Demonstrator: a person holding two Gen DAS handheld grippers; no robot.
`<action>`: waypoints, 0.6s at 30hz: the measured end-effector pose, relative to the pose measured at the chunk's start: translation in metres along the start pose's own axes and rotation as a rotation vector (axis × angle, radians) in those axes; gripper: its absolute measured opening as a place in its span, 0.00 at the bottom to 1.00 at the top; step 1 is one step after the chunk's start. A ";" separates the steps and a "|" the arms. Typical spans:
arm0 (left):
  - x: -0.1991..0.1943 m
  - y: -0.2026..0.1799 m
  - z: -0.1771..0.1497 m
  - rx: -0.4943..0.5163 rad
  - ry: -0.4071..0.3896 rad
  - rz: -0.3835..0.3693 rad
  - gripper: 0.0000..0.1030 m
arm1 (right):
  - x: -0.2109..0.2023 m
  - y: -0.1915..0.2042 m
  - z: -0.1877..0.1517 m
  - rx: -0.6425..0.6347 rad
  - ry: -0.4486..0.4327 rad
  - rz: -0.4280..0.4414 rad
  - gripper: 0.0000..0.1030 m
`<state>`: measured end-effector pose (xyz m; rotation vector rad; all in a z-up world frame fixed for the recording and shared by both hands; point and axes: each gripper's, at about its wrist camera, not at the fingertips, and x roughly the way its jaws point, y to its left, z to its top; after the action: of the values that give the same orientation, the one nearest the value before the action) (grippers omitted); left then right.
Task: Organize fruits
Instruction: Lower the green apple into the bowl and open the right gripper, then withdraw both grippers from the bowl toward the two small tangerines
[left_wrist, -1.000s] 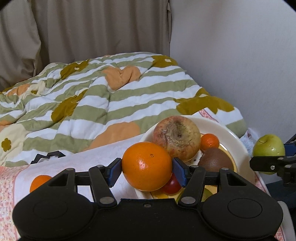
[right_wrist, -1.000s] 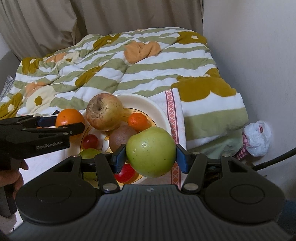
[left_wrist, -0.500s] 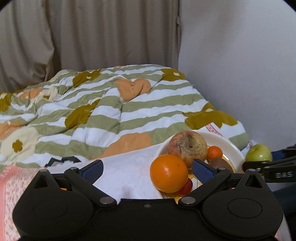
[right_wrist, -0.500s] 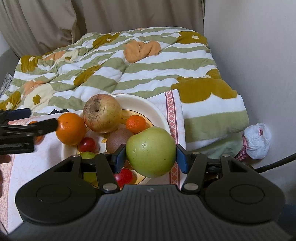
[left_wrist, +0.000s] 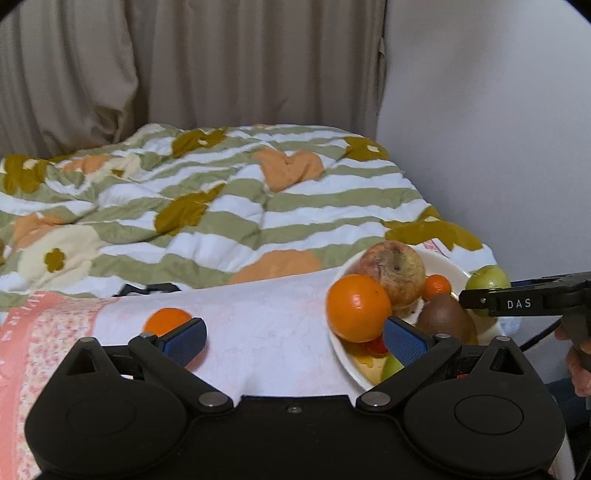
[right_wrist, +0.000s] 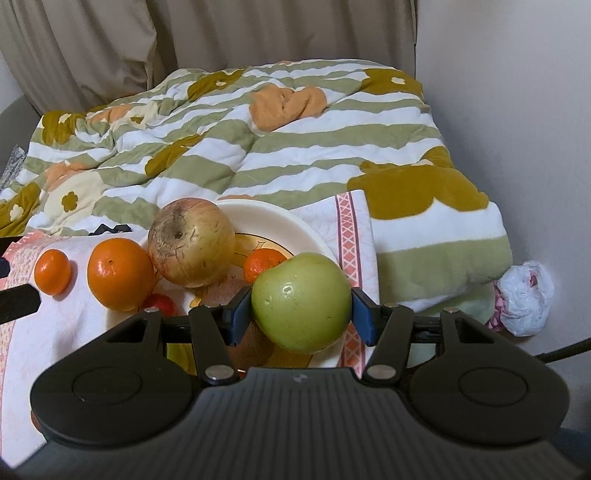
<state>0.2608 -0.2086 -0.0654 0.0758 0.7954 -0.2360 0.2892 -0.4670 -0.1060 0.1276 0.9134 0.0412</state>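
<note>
My left gripper (left_wrist: 293, 341) is open and empty above the white cloth. The big orange (left_wrist: 357, 307) rests on the left rim of the cream plate (left_wrist: 341, 352), just beyond my right pad. A small mandarin (left_wrist: 166, 320) lies on the cloth behind my left pad. My right gripper (right_wrist: 301, 314) is shut on a green apple (right_wrist: 301, 301) held above the plate's near right side (right_wrist: 295, 227). On the plate sit a large blotchy apple (right_wrist: 192, 245), a small mandarin (right_wrist: 264, 263), a kiwi (left_wrist: 445, 317) and red fruit (right_wrist: 159, 303).
A striped flowered duvet (right_wrist: 236, 147) covers the bed behind the plate. The wall (right_wrist: 517, 110) runs along the right, curtains (left_wrist: 184, 66) at the back. A crumpled white bag (right_wrist: 524, 297) lies by the wall. A black item (left_wrist: 147, 288) lies at the duvet's edge.
My left gripper opened and let go of the big orange, which now rests on the plate's left rim, then pulled back and left. My right gripper still holds the green apple, lowered slightly.
</note>
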 end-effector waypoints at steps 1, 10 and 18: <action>-0.003 0.000 -0.001 0.004 -0.010 0.012 1.00 | 0.001 0.000 0.000 0.000 -0.005 0.004 0.70; -0.027 0.003 -0.012 -0.025 -0.048 0.052 1.00 | -0.014 0.006 0.001 -0.062 -0.070 -0.028 1.00; -0.055 0.003 -0.020 -0.048 -0.088 0.085 1.00 | -0.039 0.011 -0.005 -0.073 -0.096 -0.011 1.00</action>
<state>0.2099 -0.1926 -0.0401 0.0539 0.7085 -0.1391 0.2616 -0.4593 -0.0765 0.0562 0.8159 0.0579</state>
